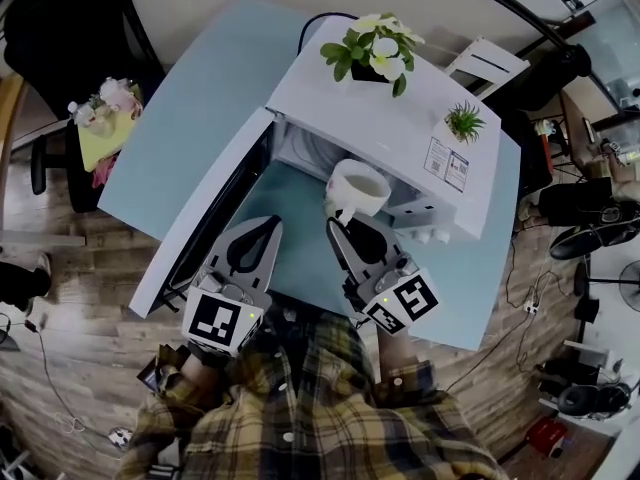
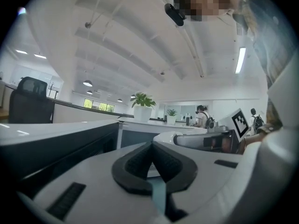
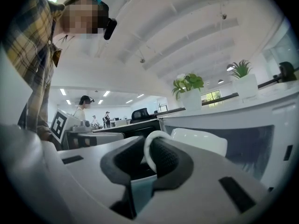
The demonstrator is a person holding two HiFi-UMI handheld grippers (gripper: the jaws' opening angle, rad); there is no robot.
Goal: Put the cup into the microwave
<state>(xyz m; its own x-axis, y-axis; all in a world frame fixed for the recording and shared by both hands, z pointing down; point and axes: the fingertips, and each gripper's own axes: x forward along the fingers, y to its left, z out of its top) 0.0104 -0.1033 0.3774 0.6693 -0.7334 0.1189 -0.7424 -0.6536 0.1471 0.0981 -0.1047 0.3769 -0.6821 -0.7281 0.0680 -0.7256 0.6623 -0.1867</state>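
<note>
White and smooth-sided, the round cup (image 1: pixel 358 190) sits at the open mouth of the microwave (image 1: pixel 400 133), its rim tilted toward the camera and its pale inside showing no clear contents. The right gripper (image 1: pixel 337 230) is clamped on the cup's looped handle (image 3: pixel 148 153), the thin white loop pinched between ribbed black pads. The left gripper (image 1: pixel 268 226) has its jaws closed together on nothing, beside the microwave's door (image 1: pixel 200 223), which stands swung wide with a dark window panel. The boxy white microwave rests on a matte pale-blue desk (image 1: pixel 190 118). On top stand a flowering plant (image 1: pixel 372 50) and a small spiky plant (image 1: pixel 463 121) in a white pot.
</note>
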